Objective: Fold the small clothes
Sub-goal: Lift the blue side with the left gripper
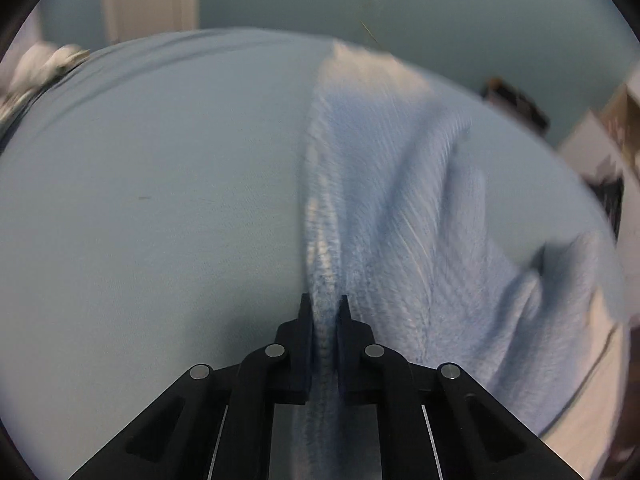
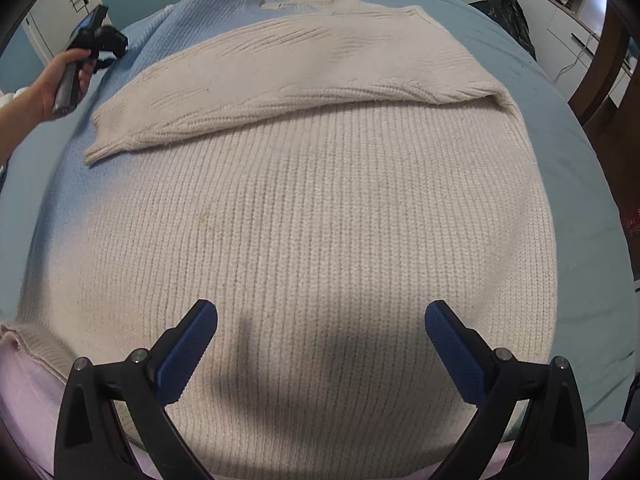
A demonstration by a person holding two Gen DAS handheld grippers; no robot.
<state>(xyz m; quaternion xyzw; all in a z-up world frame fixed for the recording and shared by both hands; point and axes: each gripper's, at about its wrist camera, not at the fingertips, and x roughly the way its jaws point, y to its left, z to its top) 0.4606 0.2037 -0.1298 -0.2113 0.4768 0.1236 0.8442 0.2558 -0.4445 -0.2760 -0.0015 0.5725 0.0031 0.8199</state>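
One sweater (image 2: 320, 208) lies spread on the bed (image 2: 568, 128), which is covered by a pale blue sheet. The knit is cream over most of the body and fades to light blue along its left side. One sleeve (image 2: 280, 80) is folded across the chest, cuff pointing left; the neckline sits at the far edge.

Your right gripper (image 2: 321, 316) hangs over the lower body of the sweater, tilted steeply down. Its two blue-padded fingers (image 2: 188, 352) stand wide apart, released, with nothing between them. Its shadow falls on the knit just below.

Your left gripper (image 1: 325, 308) is clenched on a ridge of the blue knit. The two black fingers (image 1: 306, 332) are nearly together, with a raised fold of fabric pinched between them and running up away from the camera. The left wrist view is blurred, so finer detail of the fold cannot be told. To the left of that fold is bare sheet; to the right the knit bunches in soft ridges.

From the right wrist view, your left hand (image 2: 56, 80) shows at the far left edge of the bed, wrapped around the grey handle of that gripper, at the sweater's blue side.

Beyond the bed: one dark bag (image 2: 508, 12) at the far right, white cabinets (image 2: 560, 24) behind it.
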